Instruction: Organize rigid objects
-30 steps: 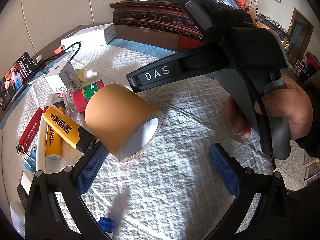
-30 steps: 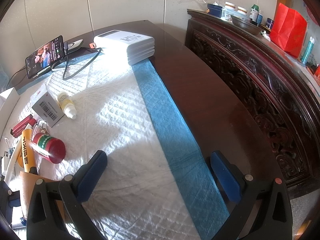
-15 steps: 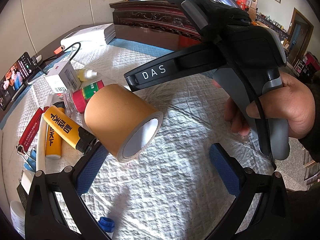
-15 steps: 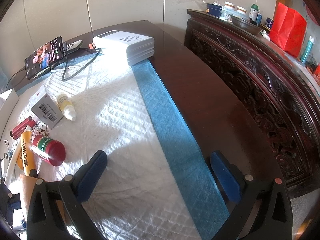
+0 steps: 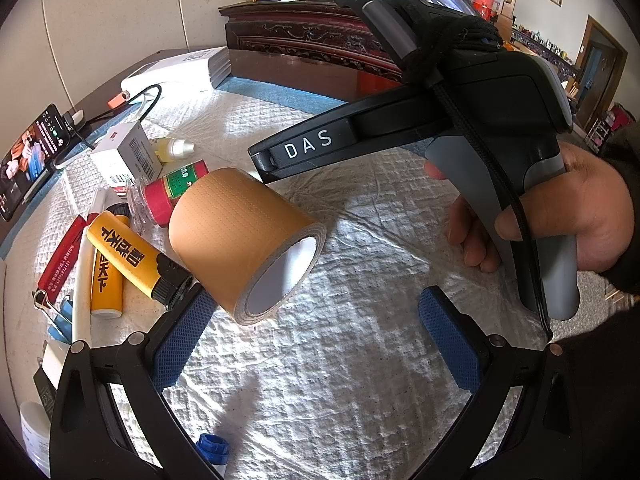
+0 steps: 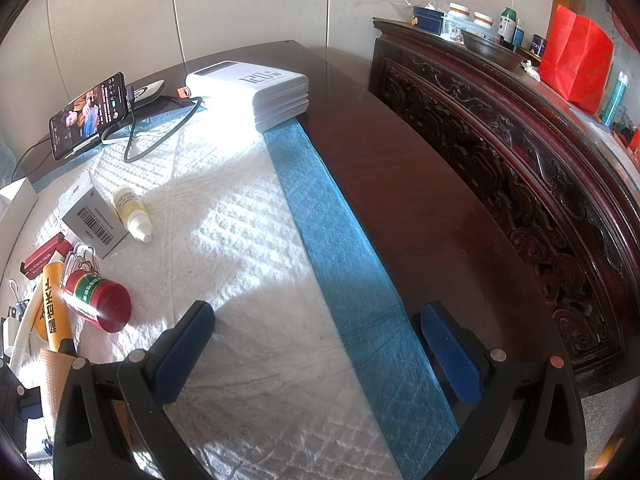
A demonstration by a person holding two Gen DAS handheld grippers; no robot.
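Left gripper [image 5: 316, 336] jaws spread, empty; tape roll [image 5: 244, 240] on its side just beyond near-left pad, touching or nearly – cannot tell
- Risk: closing now clips roll edge only, roll rolls off right across white pad [image 5: 360, 380]
- Yellow lighter [image 5: 136, 258] touching roll's left; nudge could scatter left pile, red bottle [image 5: 176, 192] behind
- Right gripper [image 6: 316, 344] jaws spread, empty, over bare pad; in left view its body hangs above roll, collision risk if left lifts
- Far: phone [image 6: 90, 114], white box stack [image 6: 256, 88] on tabletop [image 6: 400, 184]

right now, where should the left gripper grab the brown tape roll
Across its curved brown wall, about midway along. The tape roll lies on its side with the open core facing the left gripper, so come straight ahead and slightly left. The fingers look spread wide enough to straddle it.
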